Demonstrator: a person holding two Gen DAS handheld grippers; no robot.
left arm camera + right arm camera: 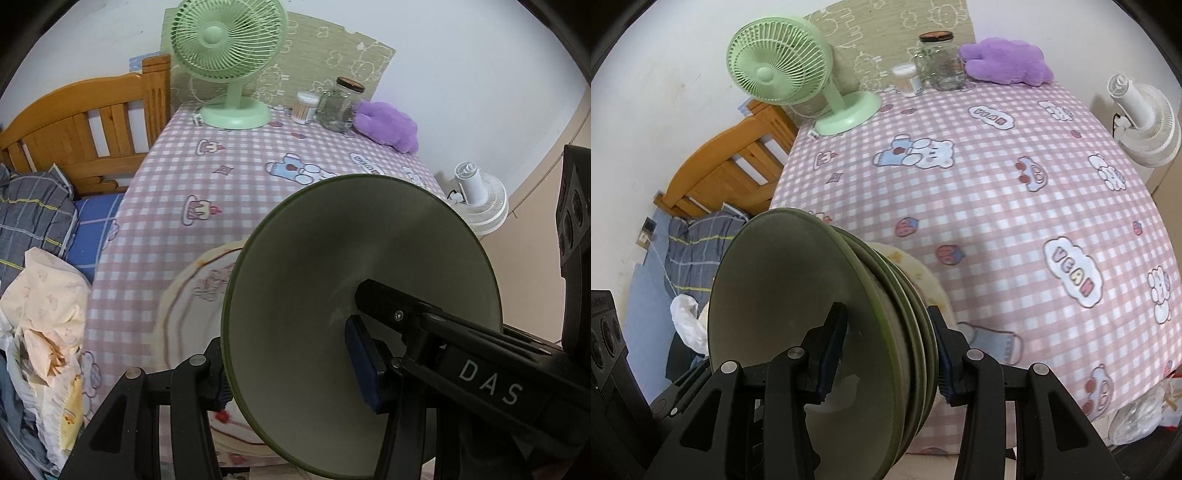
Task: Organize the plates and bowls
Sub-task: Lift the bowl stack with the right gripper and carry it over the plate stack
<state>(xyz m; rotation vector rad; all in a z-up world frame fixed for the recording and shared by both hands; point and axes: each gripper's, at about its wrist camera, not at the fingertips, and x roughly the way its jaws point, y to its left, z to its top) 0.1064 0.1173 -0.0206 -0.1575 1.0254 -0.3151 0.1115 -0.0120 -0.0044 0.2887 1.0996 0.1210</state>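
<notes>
My left gripper (295,363) is shut on the rim of a green bowl (332,266), held on edge above the table, its pale inside facing the camera. Behind and under it a cream plate (195,295) with a brown rim line and a cartoon print lies on the pink checked tablecloth (207,173). My right gripper (886,360) is shut on a stack of green bowls (798,302), also held on edge. Part of the cream plate (923,280) shows behind that stack.
At the table's far end stand a green desk fan (798,81), a cotton-swab tub (907,79), a glass jar (940,62) and a purple plush (1008,61). A wooden bed (77,122) with bedding is on the left. A white fan (1145,122) stands on the right.
</notes>
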